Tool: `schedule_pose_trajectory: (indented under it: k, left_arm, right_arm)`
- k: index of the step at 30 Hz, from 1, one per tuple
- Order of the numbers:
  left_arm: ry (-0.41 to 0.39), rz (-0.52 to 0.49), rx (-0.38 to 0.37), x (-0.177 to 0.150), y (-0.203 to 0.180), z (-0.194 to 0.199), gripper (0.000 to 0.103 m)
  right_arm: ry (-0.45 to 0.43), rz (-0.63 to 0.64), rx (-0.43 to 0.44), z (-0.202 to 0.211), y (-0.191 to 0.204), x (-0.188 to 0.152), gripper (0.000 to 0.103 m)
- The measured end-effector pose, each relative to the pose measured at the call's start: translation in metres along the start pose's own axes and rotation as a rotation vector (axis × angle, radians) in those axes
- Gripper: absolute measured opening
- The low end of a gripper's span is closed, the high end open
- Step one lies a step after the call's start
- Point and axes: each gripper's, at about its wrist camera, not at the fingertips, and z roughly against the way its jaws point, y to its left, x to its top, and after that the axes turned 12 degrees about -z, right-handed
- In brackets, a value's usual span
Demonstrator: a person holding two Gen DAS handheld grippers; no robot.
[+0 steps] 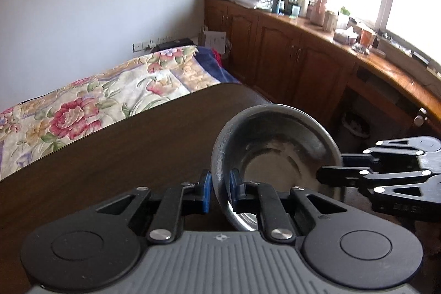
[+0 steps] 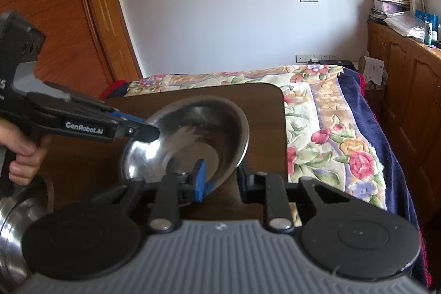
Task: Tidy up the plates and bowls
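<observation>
Left wrist view: the left claw (image 1: 219, 190) is clenched on the near rim of a steel bowl (image 1: 275, 153), one blue pad (image 1: 205, 190) outside the wall and the other inside. The bowl is tilted, its mouth turned toward the camera, over the table (image 1: 110, 156) near its far right corner. From the right, the right claw (image 1: 328, 174) reaches in and pinches the opposite rim.

In the right wrist view, the right claw (image 2: 220, 178) is likewise closed on the bowl (image 2: 193, 134), a blue pad (image 2: 199, 179) inside the rim and the other finger behind the wall. The left claw (image 2: 146, 131) grips the rim's left side; its black body reads "GenRobot.AI" in white. A hand (image 2: 24, 153) holds its handle. At the table's (image 2: 261, 106) near left edge sits a stack of steel bowls (image 2: 16, 214), partly cut off.

Beyond the table lies a bed with a floral cover (image 2: 330, 123). Wooden cabinets (image 1: 289, 54) run under the window, their top crowded with bottles and boxes; any labels there are too small to read.
</observation>
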Motion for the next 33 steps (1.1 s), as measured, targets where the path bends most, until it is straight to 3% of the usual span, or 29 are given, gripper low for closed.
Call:
schedule_pose_trajectory:
  k: [8, 21, 33]
  left_arm:
    - [-0.083, -0.001, 0.027, -0.001, -0.004, 0.033, 0.041]
    - [-0.164, -0.007, 0.059, -0.01, -0.009, 0.091, 0.041]
    - [-0.195, -0.003, 0.089, -0.044, -0.008, 0.132, 0.041]
  right_arm:
    - [-0.045, -0.032, -0.004, 0.01, 0.005, 0.001, 0.014]
    - [-0.123, 0.019, -0.003, 0.044, 0.04, 0.003, 0.013]
    - [-0.151, 0.067, 0.022, 0.065, 0.07, -0.007, 0.013]
